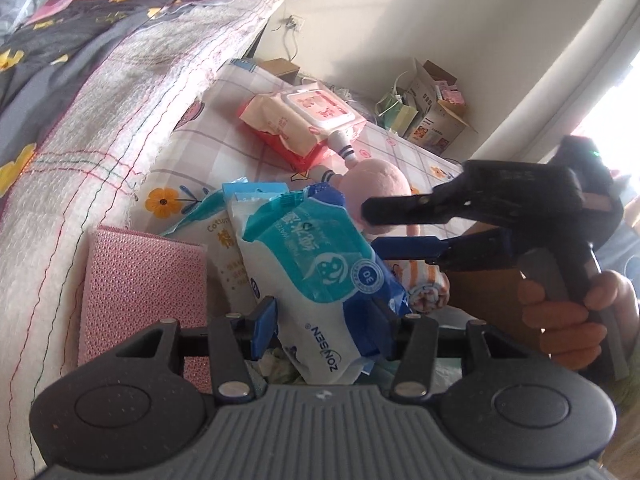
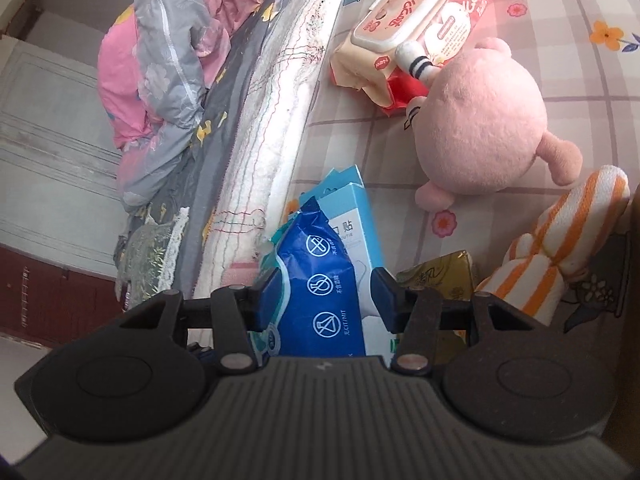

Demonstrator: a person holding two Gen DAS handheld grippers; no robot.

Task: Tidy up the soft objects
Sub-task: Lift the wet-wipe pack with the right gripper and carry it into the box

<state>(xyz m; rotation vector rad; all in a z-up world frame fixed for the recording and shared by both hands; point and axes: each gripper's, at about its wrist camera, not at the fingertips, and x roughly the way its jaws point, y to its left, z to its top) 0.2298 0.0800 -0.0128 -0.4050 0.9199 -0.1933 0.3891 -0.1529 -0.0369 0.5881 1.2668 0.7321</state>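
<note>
Left tool (image 1: 324, 320) grips a crinkly wipes pack (image 1: 316, 264) — right tool (image 1: 374, 227) parted, empty.

Blue-white wipes pack (image 1: 320, 276) upright, between left jaws.

Left hand-held gripper (image 1: 324, 320) clamped; right hand-held gripper (image 2: 324, 300) parted.

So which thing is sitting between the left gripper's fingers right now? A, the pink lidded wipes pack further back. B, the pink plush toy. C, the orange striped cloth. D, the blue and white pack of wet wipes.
D: in the left wrist view the blue and white pack of wet wipes stands between the fingers of the left gripper, while the pink plush toy lies behind it.
</note>
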